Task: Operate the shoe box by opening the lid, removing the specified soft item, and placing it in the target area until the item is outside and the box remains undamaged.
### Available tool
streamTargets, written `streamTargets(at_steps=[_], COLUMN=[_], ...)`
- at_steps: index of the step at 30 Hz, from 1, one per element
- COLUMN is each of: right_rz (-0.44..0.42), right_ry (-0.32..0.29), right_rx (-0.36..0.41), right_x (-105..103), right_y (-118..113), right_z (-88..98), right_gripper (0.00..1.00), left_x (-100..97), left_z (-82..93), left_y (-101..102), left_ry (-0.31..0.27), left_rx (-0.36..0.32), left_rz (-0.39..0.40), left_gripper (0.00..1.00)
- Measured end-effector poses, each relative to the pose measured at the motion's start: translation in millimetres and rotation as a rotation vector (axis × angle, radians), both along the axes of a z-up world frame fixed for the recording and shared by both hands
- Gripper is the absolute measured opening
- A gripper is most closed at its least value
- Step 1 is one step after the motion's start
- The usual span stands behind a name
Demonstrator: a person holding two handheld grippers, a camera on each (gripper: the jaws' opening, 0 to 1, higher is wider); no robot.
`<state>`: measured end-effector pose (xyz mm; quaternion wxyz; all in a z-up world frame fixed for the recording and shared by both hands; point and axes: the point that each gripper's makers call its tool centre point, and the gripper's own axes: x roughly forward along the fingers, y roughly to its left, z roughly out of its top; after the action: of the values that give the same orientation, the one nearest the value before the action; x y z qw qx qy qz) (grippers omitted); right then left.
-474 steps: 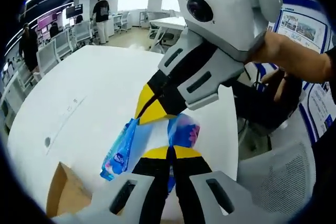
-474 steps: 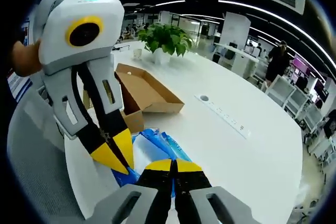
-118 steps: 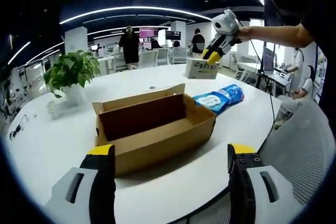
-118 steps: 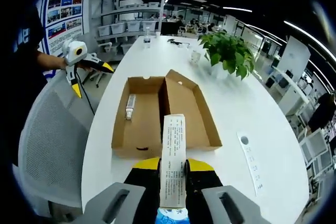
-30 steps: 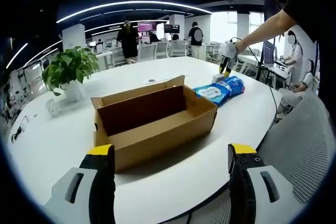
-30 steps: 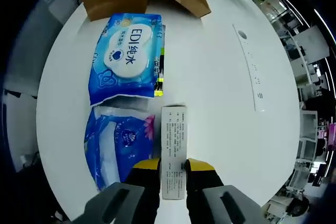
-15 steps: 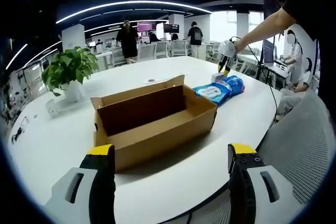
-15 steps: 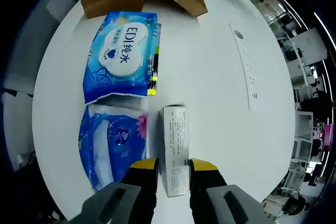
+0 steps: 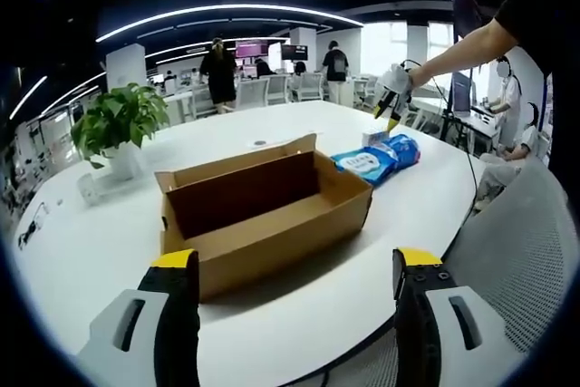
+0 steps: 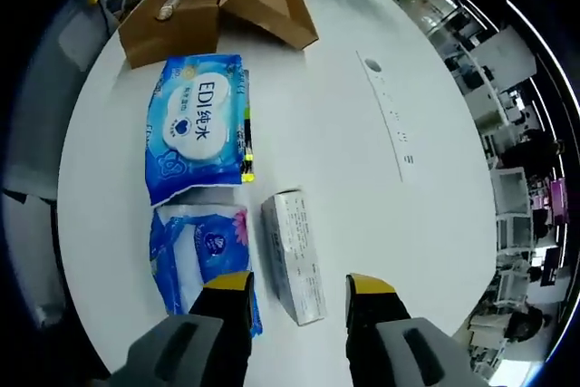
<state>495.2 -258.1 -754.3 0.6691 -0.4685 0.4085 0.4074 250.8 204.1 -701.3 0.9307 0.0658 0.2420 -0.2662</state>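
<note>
The open brown shoe box [image 9: 263, 215] stands on the white table [image 9: 82, 251] straight ahead of my left gripper [image 9: 288, 278], which is open and empty, well short of it. In the right gripper view the same box [image 10: 186, 6] lies far off with a small bottle inside. A white carton [image 10: 294, 256] lies on the table just ahead of my right gripper [image 10: 299, 295], whose jaws stand open above it, apart from it. Two blue soft packs [image 10: 198, 124] [image 10: 201, 256] lie left of the carton. In the left gripper view the packs [image 9: 379, 157] and right gripper [image 9: 390, 106] appear far right.
A potted plant [image 9: 122, 124] stands at the table's back left. A cable strip [image 10: 388, 120] runs across the table right of the carton. A mesh chair [image 9: 517, 242] sits at the table's near right edge. People stand among desks in the background.
My right gripper has opened, let go of the white carton, and lifted away; the carton now lies on the table. The left gripper has stayed put.
</note>
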Motion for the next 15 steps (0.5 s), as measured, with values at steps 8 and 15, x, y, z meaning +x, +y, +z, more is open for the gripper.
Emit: streamTargets(at_steps=[8, 15], right_rz=[-0.108, -0.235], right_ry=[-0.023, -0.029], right_rx=[0.122, 0.265], right_x=[-18, -36], right_y=[10, 23], right_z=[15.6, 26.0], right_gripper=[0.53, 0.61], left_x=[-2.7, -6.2], left_z=[0.3, -0.7], left_y=[-6, -9], left_ry=[0.017, 0.033], left_rx=[-0.031, -0.043], left_rz=[-0.025, -0.042], left_gripper=[0.91, 0.92])
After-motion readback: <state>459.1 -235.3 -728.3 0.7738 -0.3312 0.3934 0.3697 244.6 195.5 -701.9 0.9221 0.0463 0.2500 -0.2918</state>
